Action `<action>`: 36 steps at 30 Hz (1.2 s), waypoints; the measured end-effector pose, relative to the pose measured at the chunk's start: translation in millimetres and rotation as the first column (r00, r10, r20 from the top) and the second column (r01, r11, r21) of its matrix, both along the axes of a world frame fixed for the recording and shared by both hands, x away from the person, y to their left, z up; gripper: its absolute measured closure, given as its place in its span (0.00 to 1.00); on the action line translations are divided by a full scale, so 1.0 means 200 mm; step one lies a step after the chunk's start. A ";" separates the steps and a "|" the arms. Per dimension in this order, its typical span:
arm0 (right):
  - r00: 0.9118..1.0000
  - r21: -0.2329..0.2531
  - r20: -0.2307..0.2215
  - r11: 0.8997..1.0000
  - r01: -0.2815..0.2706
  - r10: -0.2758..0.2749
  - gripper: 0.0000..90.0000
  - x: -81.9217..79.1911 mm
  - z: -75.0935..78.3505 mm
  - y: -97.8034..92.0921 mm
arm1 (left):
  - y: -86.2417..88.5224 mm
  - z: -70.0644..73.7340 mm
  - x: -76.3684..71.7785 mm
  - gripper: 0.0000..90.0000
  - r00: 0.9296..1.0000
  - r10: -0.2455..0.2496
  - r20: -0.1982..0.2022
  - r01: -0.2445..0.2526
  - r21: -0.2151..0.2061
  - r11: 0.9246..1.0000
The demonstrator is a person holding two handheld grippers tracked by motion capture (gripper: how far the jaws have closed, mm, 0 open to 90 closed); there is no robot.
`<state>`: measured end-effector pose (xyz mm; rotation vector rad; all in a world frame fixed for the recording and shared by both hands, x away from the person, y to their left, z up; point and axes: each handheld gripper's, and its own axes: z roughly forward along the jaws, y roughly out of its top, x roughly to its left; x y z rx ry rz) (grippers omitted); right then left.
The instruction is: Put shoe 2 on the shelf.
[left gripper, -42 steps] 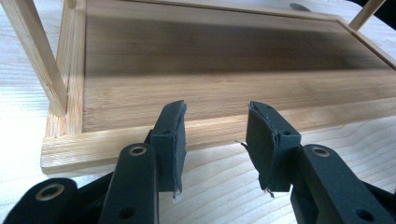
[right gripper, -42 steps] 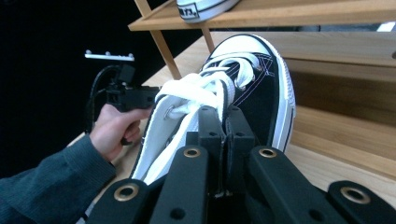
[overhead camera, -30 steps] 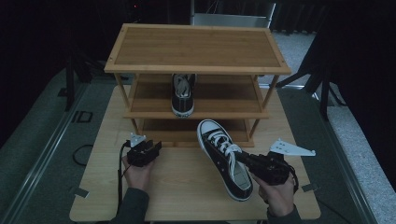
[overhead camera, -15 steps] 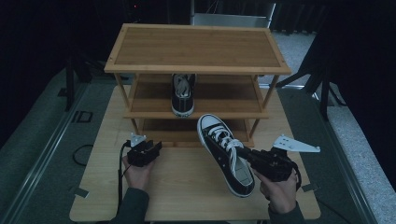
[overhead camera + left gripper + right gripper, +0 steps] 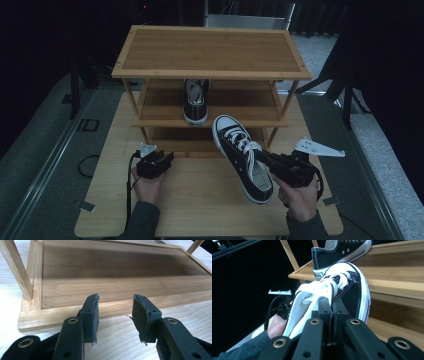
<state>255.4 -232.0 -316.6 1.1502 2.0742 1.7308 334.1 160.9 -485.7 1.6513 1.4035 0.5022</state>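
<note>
Carried forward since 1 second ago, the sneaker (image 5: pixel 243 156) now hangs with its toe near the rack (image 5: pixel 210 55), pinched at its side wall by the closed right gripper (image 5: pixel 266 159). Another sneaker (image 5: pixel 196 101) already sits on the middle shelf; this second 1 seems left to place. The left gripper (image 5: pixel 115 315) rests open and empty before the bottom shelf. A heel patch is unreadable.

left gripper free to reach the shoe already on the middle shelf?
Probably yes. The left gripper is open and empty, low by the rack's bottom shelf. The shelved shoe sits toe-out at the open front; the held shoe hangs off to the right.
</note>
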 end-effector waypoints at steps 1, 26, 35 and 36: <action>1.000 0.002 0.001 1.000 0.003 -0.003 0.98 0.00 0.00 0.00 | 0.00 0.00 0.00 0.63 1.000 0.000 0.000 0.000 -0.001 1.000; 0.998 0.039 -0.003 0.997 0.067 -0.067 0.98 0.17 0.04 0.01 | 0.00 0.00 0.00 0.63 1.000 -0.005 -0.005 0.005 -0.013 1.000; 0.996 0.048 -0.002 0.995 0.084 -0.084 0.98 0.25 0.05 0.04 | 0.00 0.00 0.00 0.63 1.000 -0.004 -0.003 0.004 -0.017 1.000; 0.997 0.050 -0.001 0.995 0.083 -0.084 0.98 0.26 0.05 0.04 | 0.00 0.00 0.00 0.64 1.000 -0.004 -0.003 0.004 -0.017 1.000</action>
